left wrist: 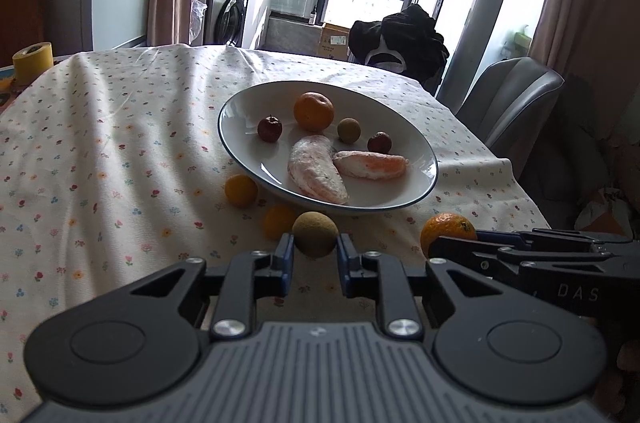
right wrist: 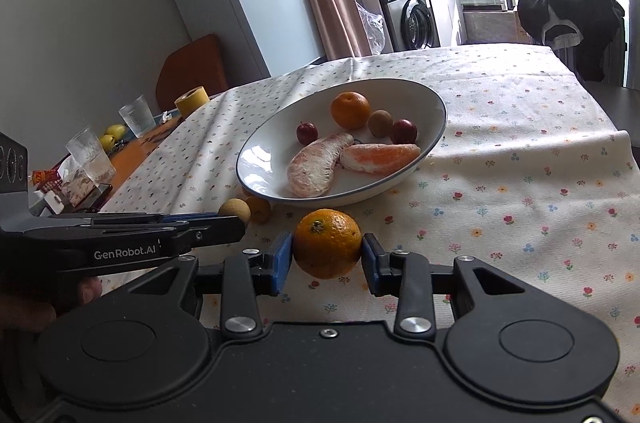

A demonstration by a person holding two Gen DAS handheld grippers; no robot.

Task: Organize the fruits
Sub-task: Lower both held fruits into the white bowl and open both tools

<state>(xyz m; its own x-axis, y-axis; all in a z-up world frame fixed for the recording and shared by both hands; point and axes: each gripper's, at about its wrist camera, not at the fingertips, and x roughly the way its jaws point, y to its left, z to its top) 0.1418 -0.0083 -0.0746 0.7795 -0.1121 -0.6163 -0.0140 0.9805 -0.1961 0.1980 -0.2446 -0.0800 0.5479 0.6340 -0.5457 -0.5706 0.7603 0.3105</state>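
A white plate (left wrist: 240, 103) on the floral cloth holds a tangerine (left wrist: 314, 111), two small red fruits, a longan (left wrist: 349, 130) and two peeled pomelo segments (left wrist: 316, 169). My left gripper (left wrist: 315, 245) is shut on a brownish longan (left wrist: 315, 233) just in front of the plate. Two small orange kumquats (left wrist: 241, 190) lie on the cloth by the plate's near rim. My right gripper (right wrist: 327, 249) is shut on a tangerine (right wrist: 327, 241), close before the plate (right wrist: 400, 87). In the right wrist view, the left gripper (right wrist: 230, 219) comes in from the left with its longan (right wrist: 235, 209).
A yellow tape roll (right wrist: 192, 101), two drinking glasses (right wrist: 138, 115) and small clutter stand at the table's left end. A grey chair (left wrist: 512, 103) and a chair draped with black clothing (left wrist: 400, 39) stand beyond the right and far edges.
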